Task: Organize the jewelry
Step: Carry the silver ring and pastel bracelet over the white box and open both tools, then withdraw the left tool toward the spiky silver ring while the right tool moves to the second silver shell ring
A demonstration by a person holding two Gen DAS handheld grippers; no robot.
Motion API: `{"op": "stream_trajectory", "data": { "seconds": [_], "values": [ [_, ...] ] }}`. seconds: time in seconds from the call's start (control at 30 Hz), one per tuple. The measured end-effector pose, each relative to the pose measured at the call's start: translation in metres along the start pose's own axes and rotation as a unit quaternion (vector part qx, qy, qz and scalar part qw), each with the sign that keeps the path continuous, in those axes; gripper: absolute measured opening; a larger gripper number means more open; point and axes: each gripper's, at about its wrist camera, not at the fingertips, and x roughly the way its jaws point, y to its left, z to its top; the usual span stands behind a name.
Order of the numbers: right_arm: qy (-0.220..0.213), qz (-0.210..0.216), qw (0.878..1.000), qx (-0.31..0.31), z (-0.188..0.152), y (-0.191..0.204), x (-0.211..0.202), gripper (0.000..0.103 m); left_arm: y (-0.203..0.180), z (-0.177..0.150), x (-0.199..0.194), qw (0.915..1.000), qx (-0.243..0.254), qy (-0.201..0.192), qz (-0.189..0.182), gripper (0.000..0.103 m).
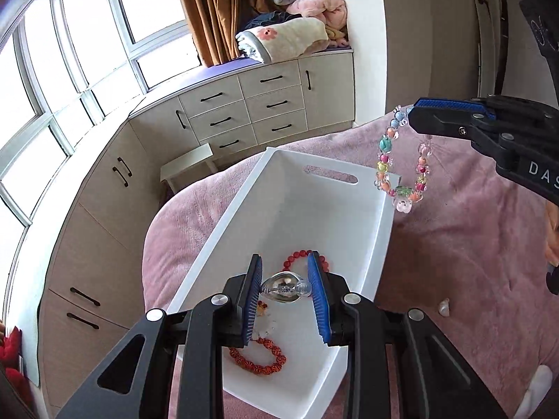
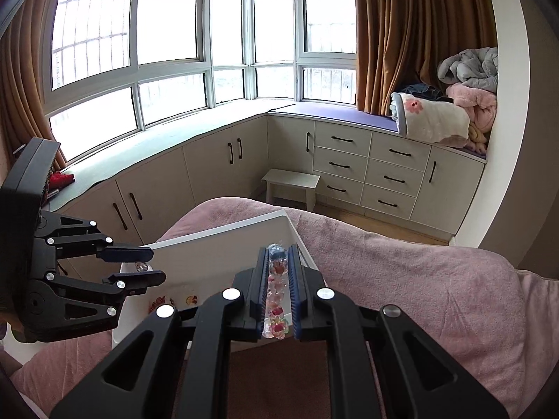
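Jewelry sits in two places: some is in the tongs and some lies in the white bin. The left tongs are pinching a clear shiny ring between their blue pads, right over the bin. Under them, on the bin floor, lie a red bead bracelet and an orange bead bracelet. The right tongs are pressed together on a bracelet of many colors. It hangs down in a loop from their tips, above the far right corner of the bin. The bin rests on a pink blanket. A small white shell-like thing lies on the blanket, to the right of the left tongs.
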Motion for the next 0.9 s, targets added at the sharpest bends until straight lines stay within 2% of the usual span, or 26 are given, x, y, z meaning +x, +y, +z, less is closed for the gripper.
{"op": "stream_trajectory", "data": {
  "seconds": [0.2,0.33,0.47,0.57,0.63,0.67,0.7,0.77,0.83,0.9],
  "values": [
    [0.034,0.001,0.999,0.035,0.012,0.007,0.062,0.012,0.022,0.002,0.049,0.9984,-0.024,0.037,0.035,0.032],
    [0.056,-0.002,0.997,0.053,0.003,0.01,0.091,0.012,0.034,-0.007,0.072,0.9962,-0.059,0.052,0.037,0.032],
    [0.075,-0.012,0.996,0.05,-0.009,0.012,0.11,0.014,0.032,-0.02,0.089,0.995,-0.06,0.069,0.04,0.033],
    [0.082,-0.013,0.995,0.058,-0.014,0.007,0.114,0.016,0.034,-0.026,0.093,0.9932,-0.076,0.072,0.051,0.045],
    [0.073,-0.012,0.995,0.069,-0.015,0.003,0.108,0.035,0.036,-0.029,0.091,0.992,-0.091,0.072,0.05,0.048],
    [0.064,-0.015,0.995,0.07,-0.016,0.001,0.103,0.056,0.036,-0.03,0.088,0.9919,-0.096,0.067,0.05,0.05],
    [0.051,-0.015,0.996,0.068,-0.016,0.0,0.096,0.063,0.035,-0.031,0.084,0.9921,-0.097,0.059,0.052,0.055],
    [0.029,-0.009,0.998,0.061,-0.015,-0.003,0.08,0.064,0.033,-0.032,0.072,0.9935,-0.089,0.038,0.059,0.059],
    [0.006,-0.006,0.998,0.06,-0.013,-0.007,0.062,0.073,0.027,-0.031,0.057,0.9946,-0.077,0.016,0.069,0.072],
    [-0.017,-0.01,0.998,0.058,-0.012,-0.013,0.042,0.081,0.021,-0.029,0.04,0.9947,-0.069,-0.006,0.076,0.078]
  ]
}}
